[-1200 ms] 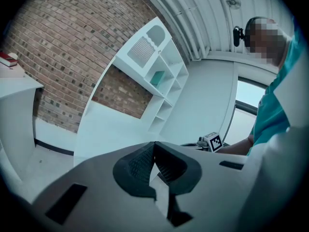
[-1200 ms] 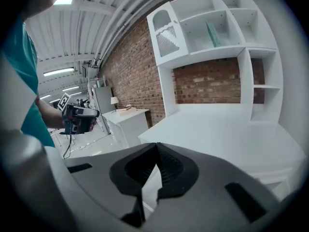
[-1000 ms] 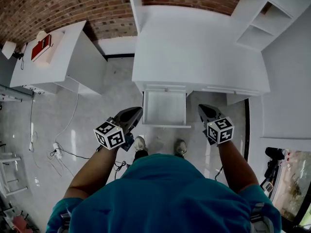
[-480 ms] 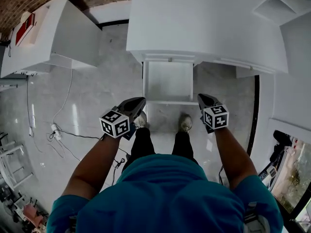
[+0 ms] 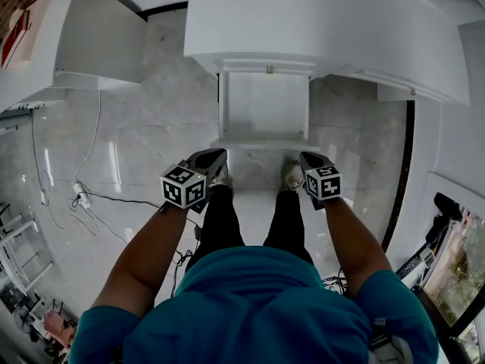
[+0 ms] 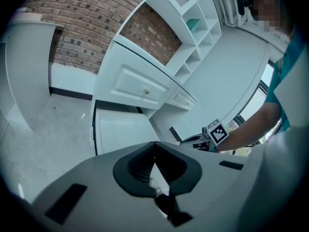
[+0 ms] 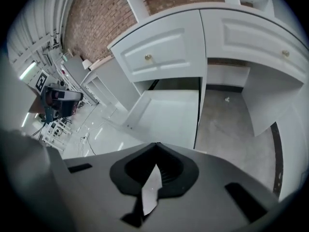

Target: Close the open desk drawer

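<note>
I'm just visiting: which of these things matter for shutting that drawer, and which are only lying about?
For the job:
- the open drawer
- the white desk it slides into
- the left gripper and right gripper, both shut and empty

Lying about:
- the power strip and its cables on the floor
- the side table
- the shelf unit

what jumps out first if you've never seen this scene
The open drawer, pulled out empty from under the white desk at the top centre of the head view, draws the eye first. Just below it, the left tool and right tool hang side by side, both shut and empty, short of its front.
</note>
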Available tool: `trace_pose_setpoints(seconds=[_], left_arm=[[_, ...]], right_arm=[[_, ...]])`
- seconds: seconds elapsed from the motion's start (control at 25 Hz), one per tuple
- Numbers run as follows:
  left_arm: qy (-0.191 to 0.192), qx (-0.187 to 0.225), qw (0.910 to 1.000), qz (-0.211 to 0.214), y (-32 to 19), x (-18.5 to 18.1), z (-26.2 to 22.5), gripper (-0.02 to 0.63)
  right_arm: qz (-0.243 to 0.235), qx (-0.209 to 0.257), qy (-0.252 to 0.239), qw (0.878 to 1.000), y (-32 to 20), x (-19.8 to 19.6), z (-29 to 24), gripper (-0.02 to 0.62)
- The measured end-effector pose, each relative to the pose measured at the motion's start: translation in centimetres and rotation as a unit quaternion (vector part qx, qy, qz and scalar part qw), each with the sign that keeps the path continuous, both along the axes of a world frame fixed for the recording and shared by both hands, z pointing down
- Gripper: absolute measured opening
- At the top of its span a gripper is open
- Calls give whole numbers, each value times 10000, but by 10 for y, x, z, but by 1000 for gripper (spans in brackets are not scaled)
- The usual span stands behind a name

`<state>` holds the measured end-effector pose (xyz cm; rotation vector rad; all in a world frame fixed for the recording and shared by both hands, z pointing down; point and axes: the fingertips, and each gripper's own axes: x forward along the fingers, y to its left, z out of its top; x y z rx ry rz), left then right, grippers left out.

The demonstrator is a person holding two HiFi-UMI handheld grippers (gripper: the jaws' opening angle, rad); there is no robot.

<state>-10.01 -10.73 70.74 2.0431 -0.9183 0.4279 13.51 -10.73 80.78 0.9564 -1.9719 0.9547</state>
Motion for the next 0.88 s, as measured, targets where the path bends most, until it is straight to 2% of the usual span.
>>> trace_pose_setpoints(seconds=[0.24,0.44,0.88], left_arm=[[-115,-390,9991,81,18,0,46,13],[-213,-665,9975,101,28,-5,76,12],[-186,-711,9971,184,25,-7,81,12]], right_arm=[[120,-396,131,9991,19,-1,48,20],[323,-472,246,9981,13,0,71,20],[437,-582,323,9968,-3,-10,80,20]])
